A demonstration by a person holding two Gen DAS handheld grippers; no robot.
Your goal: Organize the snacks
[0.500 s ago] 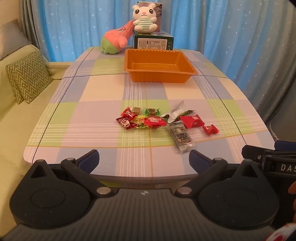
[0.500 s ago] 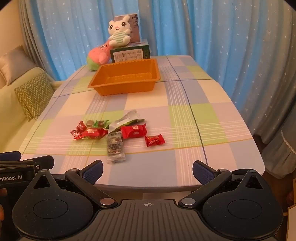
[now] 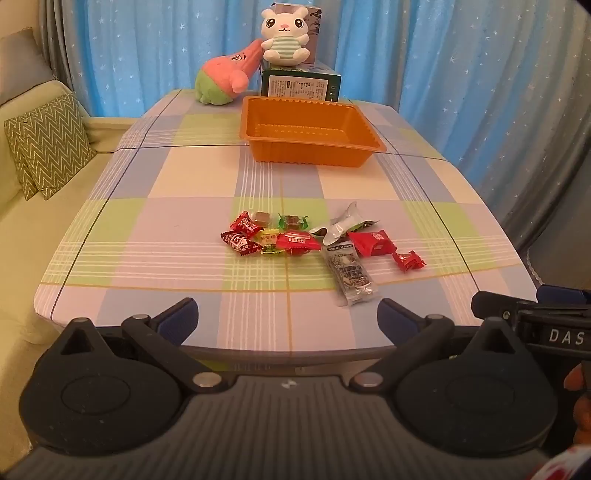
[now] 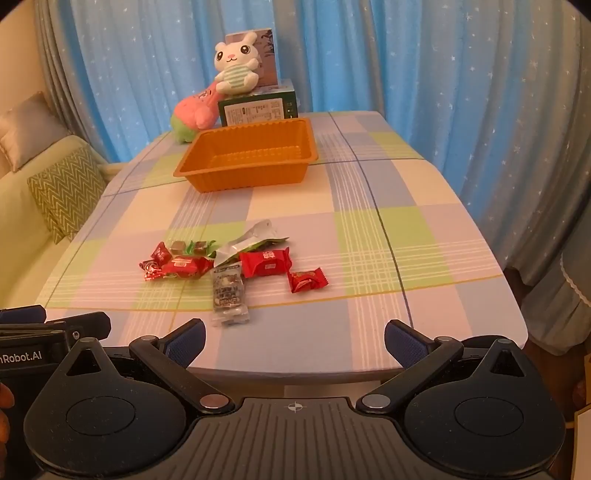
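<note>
Several wrapped snacks lie in a loose cluster mid-table: red candies (image 3: pixel 242 236), a larger red packet (image 3: pixel 371 243) (image 4: pixel 264 262), a small red packet (image 3: pixel 408 260) (image 4: pixel 306 280), a clear speckled bar (image 3: pixel 351 273) (image 4: pixel 228 291) and a silver wrapper (image 3: pixel 341 227) (image 4: pixel 251 240). An empty orange tray (image 3: pixel 310 147) (image 4: pixel 247 177) stands beyond them. My left gripper (image 3: pixel 287 319) hangs open at the table's near edge, nothing between its fingers. My right gripper (image 4: pixel 294 339) is open too, at the near edge, right of the left one.
A checked tablecloth (image 3: pixel 177 229) covers the table. Behind the tray stand a green box (image 3: pixel 299 85), a white plush rabbit (image 3: pixel 284 33) and a pink-green plush (image 3: pixel 221 79). A sofa with a zigzag cushion (image 3: pixel 48 144) lies left. Blue curtains (image 4: pixel 443 74) hang behind.
</note>
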